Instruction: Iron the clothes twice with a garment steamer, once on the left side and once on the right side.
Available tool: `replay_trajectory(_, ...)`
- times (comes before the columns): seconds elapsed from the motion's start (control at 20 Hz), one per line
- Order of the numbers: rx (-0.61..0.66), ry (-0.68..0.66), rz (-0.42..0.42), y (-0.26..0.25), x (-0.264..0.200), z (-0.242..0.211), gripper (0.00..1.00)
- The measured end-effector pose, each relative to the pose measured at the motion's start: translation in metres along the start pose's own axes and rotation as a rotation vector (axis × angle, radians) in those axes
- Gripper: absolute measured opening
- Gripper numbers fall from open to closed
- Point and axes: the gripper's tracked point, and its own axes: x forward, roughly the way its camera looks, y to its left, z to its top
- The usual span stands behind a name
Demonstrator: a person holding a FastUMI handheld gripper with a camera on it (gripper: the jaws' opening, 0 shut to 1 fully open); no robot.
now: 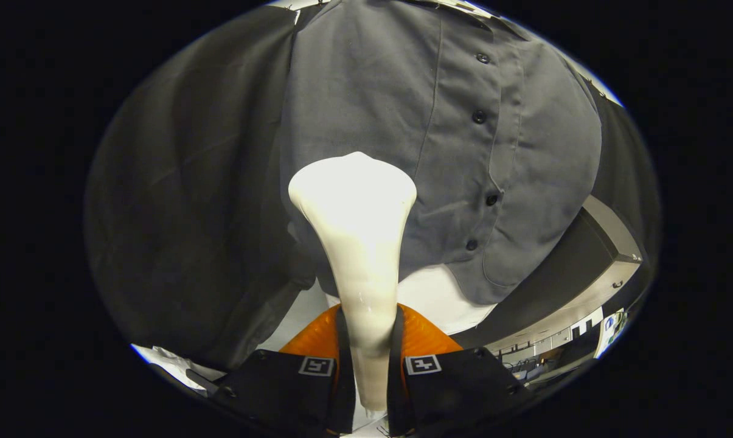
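The tool sits at the bottom centre of the frame, its two fingers clenched on the narrow handle of one white garment steamer. The handle runs up between the fingers and widens into a broad, rounded head at the middle of the frame, brightly lit. Each finger carries one small square black-and-white marker, so two markers show, one on either side of the handle.

Just beyond the steamer's head hangs one grey shirt, filling the upper centre and upper right of the frame. Its button placket runs down the right of centre, with five dark buttons visible along it. The steamer's head lies over the shirt panel left of the placket; whether it touches the cloth cannot be told. A black cloth wall covers the left of the frame. Below the shirt's hem, a white surface shows near the fingers.
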Motion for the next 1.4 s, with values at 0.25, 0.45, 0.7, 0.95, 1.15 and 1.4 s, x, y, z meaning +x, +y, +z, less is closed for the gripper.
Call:
replay_trajectory(0.25,-0.007,-0.095,-0.021,-0.009,-0.046,0.024,0.29)
replay_trajectory(0.45,-0.016,-0.187,-0.062,-0.029,-0.098,0.057,0.29)
replay_trajectory(0.7,0.018,-0.327,-0.105,-0.055,-0.167,0.113,0.29)
replay_trajectory(0.95,0.05,-0.486,-0.147,-0.078,-0.246,0.17,0.29)
replay_trajectory(1.15,0.078,-0.619,-0.149,-0.091,-0.302,0.212,0.28)
replay_trajectory(1.4,0.104,-0.714,-0.141,-0.102,-0.334,0.236,0.28)
